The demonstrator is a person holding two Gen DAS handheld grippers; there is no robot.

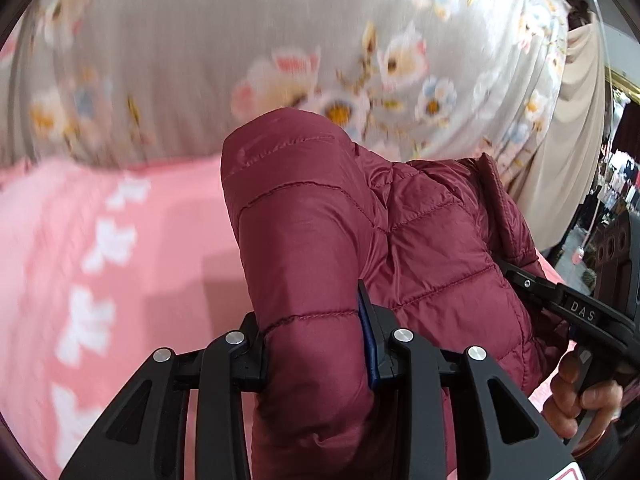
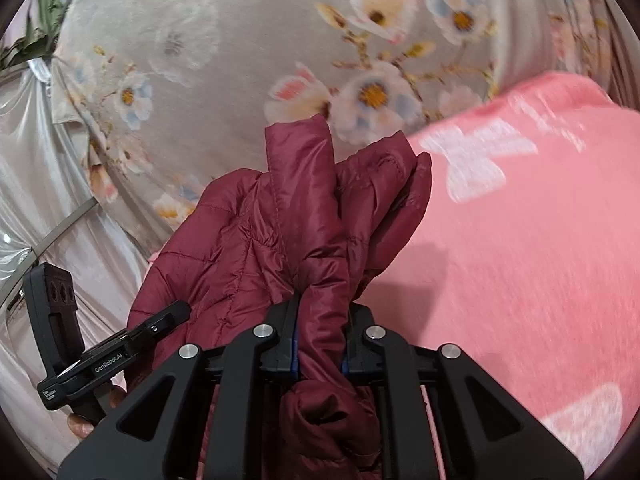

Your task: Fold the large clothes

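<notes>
A maroon quilted puffer jacket (image 1: 420,240) is held up between both grippers above a pink bed cover. My left gripper (image 1: 316,348) is shut on a thick padded fold of the jacket. My right gripper (image 2: 320,340) is shut on a bunched edge of the same jacket (image 2: 260,240). The right gripper also shows at the right of the left wrist view (image 1: 580,312), held by a hand. The left gripper shows at the lower left of the right wrist view (image 2: 112,356).
A pink blanket with white flower shapes (image 1: 100,280) covers the bed; it also shows in the right wrist view (image 2: 520,240). A grey floral curtain (image 1: 260,40) hangs behind. Shiny pale drapes (image 2: 40,140) hang at the left.
</notes>
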